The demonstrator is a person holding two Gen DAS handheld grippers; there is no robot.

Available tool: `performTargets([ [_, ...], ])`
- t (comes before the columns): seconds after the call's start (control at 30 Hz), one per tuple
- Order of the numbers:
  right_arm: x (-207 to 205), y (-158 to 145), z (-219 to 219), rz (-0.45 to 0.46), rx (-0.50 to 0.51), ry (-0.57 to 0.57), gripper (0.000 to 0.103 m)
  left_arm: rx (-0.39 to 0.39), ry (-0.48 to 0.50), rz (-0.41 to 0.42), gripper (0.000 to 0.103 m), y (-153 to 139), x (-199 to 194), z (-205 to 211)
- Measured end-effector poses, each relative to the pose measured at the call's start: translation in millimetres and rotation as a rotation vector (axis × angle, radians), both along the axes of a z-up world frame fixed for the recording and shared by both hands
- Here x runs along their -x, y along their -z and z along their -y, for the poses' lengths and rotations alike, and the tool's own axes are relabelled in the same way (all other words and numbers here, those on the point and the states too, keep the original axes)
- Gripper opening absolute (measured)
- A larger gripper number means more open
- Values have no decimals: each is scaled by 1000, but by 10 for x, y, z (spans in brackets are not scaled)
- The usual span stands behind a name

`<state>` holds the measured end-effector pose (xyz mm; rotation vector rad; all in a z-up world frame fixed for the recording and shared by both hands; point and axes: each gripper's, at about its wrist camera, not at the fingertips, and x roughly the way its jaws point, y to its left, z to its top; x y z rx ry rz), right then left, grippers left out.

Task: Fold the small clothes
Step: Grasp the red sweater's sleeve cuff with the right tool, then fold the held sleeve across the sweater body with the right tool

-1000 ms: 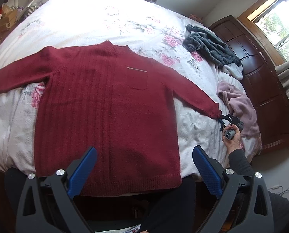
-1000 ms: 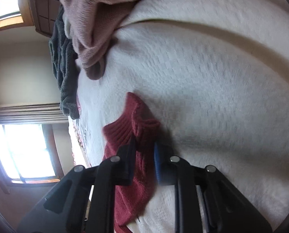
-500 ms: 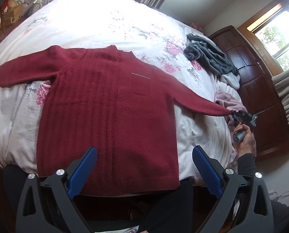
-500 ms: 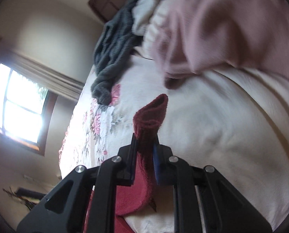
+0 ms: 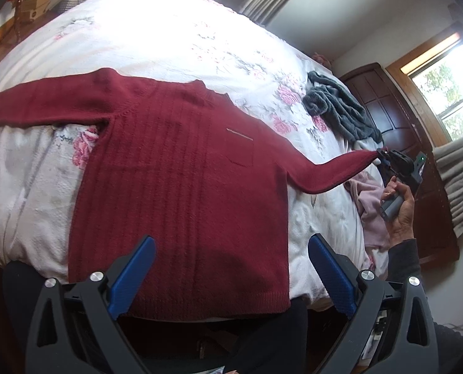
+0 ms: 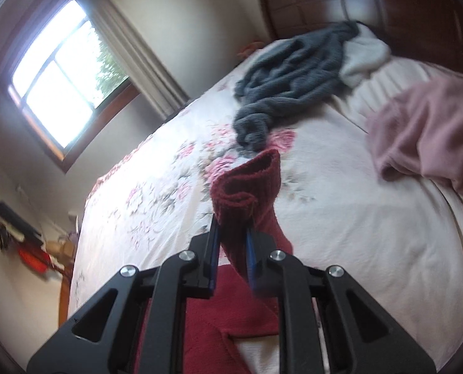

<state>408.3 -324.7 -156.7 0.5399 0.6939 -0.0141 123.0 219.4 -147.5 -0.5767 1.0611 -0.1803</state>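
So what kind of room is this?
Most likely a bedroom. There's a big bed with a flowery bedspread, a dark wooden headboard, and a curtained window. A red sweater lies spread on the bed.

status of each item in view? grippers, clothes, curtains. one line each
Left gripper: open, empty, above the sweater's hem.
Right gripper: shut on the sleeve cuff.
Red sweater: spread flat on the bed, unfolded.
Sleeve: lifted off the bedspread, held by its cuff.
Grey garment: crumpled, unfolded.
Pink garment: bunched at the bed edge, unfolded.
Curtain: drawn aside, window uncovered.
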Motion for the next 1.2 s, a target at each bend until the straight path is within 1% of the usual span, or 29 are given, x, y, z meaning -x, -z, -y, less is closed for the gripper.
performTargets([
  [0.13, -99, -46, -589, 7, 76, -76, 13, 9, -3, 9, 99, 49, -143, -92],
  [0.3, -174, 101, -1472, -16, 155, -173, 13, -3, -3, 18, 99, 119, -315, -206],
  [0.43, -275, 462, -2113, -66, 236, -264, 13, 4, -16, 17, 99, 230, -442, -321],
  [0.6, -269, 1177, -2902, -168, 334, -382, 13, 19, -20, 11, 99, 424, -674, -380],
  [0.67, -263, 1458, -3126, -224, 351, -437, 19, 15, -12, 9, 99, 509, -779, -369],
  [0.7, -252, 1574, -3224, -251, 359, -466, 25, 20, -4, 9, 99, 576, -860, -358],
  [0.73, -225, 1662, -3294, -264, 359, -490, 37, 27, 4, 3, 99, 654, -947, -348],
  [0.77, -147, 1721, -3357, -256, 355, -520, 43, 38, 9, -5, 99, 718, -1013, -351],
  [0.8, -82, 1726, -3364, -241, 360, -528, 48, 71, 17, -22, 99, 825, -1124, -346],
  [0.83, -11, 1698, -3349, -231, 362, -532, 51, 115, 23, -42, 99, 942, -1240, -339],
  [0.9, 159, 1623, -3181, -227, 351, -522, 52, 223, 42, -75, 99, 1167, -1452, -308],
  [0.93, 252, 1589, -3073, -226, 343, -505, 52, 291, 47, -101, 99, 1314, -1587, -276],
  [0.97, 374, 1561, -2928, -227, 330, -485, 52, 338, 54, -118, 99, 1420, -1682, -244],
  [1.03, 642, 1531, -2599, -235, 308, -447, 52, 471, 73, -173, 99, 1718, -1997, -114],
  [1.1, 922, 1527, -2345, -243, 312, -410, 52, 566, 79, -218, 99, 1951, -2234, 3],
  [1.13, 1074, 1526, -2210, -252, 314, -392, 52, 588, 66, -248, 99, 2089, -2370, 62],
  [1.2, 1313, 1571, -1994, -268, 312, -361, 52, 591, 47, -301, 98, 2313, -2582, 172],
])
